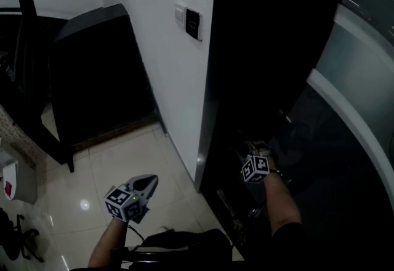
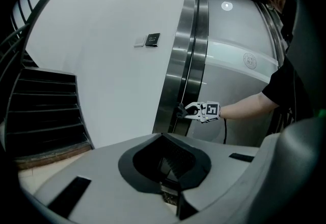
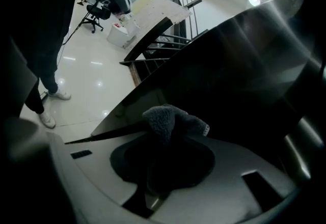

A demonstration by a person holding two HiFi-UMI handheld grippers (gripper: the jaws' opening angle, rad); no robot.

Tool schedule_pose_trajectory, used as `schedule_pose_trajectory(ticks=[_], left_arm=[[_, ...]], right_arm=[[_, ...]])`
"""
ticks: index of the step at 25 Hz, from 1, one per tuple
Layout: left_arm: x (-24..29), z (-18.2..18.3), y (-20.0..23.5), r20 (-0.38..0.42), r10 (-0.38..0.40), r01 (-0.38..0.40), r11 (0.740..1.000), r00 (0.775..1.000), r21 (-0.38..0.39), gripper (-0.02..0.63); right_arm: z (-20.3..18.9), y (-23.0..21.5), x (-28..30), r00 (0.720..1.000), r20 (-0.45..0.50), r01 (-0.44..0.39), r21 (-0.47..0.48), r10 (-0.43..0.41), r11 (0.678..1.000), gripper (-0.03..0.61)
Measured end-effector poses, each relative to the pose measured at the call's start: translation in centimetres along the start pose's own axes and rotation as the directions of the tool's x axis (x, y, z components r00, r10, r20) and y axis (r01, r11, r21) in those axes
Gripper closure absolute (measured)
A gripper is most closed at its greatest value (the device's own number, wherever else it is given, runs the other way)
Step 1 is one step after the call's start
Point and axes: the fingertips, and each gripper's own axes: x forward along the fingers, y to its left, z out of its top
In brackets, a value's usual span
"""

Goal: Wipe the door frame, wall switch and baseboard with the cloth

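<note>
Cloth (image 3: 170, 118): fuzzy grey wad, clamped in right tool (image 3: 165, 140).

Fluffy cloth (image 3: 170, 118), glossy metal door frame (image 2: 178, 65)

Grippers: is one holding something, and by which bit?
The right gripper pinches the cloth by a bunched fold. The left gripper holds nothing.

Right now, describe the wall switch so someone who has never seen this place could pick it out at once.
Start at the white wall between the dark stairs and the steel door frame. On it, close to the frame, sits the wall switch, a small square plate. It is black, while the plate beside it is pale.
</note>
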Motion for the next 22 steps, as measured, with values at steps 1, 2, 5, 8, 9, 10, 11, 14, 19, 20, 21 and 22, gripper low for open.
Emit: schedule_pose_trajectory(ticks=[1,2,5,8,9,10,11,14,19,20,21,22], left_arm=[[0.1,0.0,-0.1,-0.003,-0.008,0.008,1.0,1.0,0.001,0.612],[0.2,-0.1,-0.3,-0.004,-0.017,0.017,1.0,1.0,0.002,0.612],[0.5,-0.1,-0.6,-0.003,-0.043,0.043,0.999,0.999,0.003,0.612],[1.0,-0.1,-0.8,-0.004,-0.073,0.073,0.997,0.997,0.005,0.612],[1.2,0.0,-0.9,-0.003,-0.086,0.086,0.996,0.996,0.006,0.612],[1.4,0.2,-1.0,0.0,-0.099,0.099,0.995,0.995,0.008,0.612],[1.8,0.4,-1.1,0.006,-0.114,0.114,0.993,0.993,0.01,0.612],[2.9,1.5,-1.4,0.034,-0.157,0.157,0.987,0.987,0.018,0.612],[3.0,3.2,-1.6,0.078,-0.186,0.184,0.982,0.979,0.029,0.612],[3.0,3.5,-1.5,0.086,-0.186,0.184,0.982,0.979,0.03,0.612],[2.9,3.8,-1.4,0.094,-0.185,0.183,0.983,0.978,0.03,0.612],[2.8,4.0,-1.3,0.101,-0.184,0.182,0.983,0.978,0.031,0.612]], right_arm=[[0.0,0.9,0.2,0.999,-0.012,-0.03,-0.009,0.03,1.0,0.495],[0.1,1.5,0.3,0.999,-0.018,-0.045,-0.01,0.045,0.999,0.495],[0.8,0.5,-0.9,1.0,-0.001,0.007,0.052,-0.007,0.999,0.495],[1.5,-3.2,-4.1,0.992,0.02,0.125,0.047,-0.126,0.991,0.495],[1.9,-4.9,-5.8,0.986,0.031,0.164,0.009,-0.164,0.986,0.495],[2.5,-6.7,-7.6,0.979,0.044,0.202,-0.042,-0.2,0.978,0.495],[3.1,-8.7,-9.5,0.97,0.055,0.242,-0.095,-0.238,0.966,0.495],[5.2,-15.6,-15.3,0.923,0.091,0.384,-0.194,-0.373,0.903,0.495],[11.9,-26.9,-23.6,0.792,0.221,0.608,-0.2,-0.569,0.769,0.495],[13.3,-28.6,-24.9,0.768,0.245,0.637,-0.2,-0.592,0.744,0.495],[14.5,-30.1,-25.9,0.748,0.267,0.66,-0.2,-0.607,0.724,0.495],[15.6,-31.3,-26.7,0.734,0.285,0.675,-0.2,-0.616,0.711,0.495]])
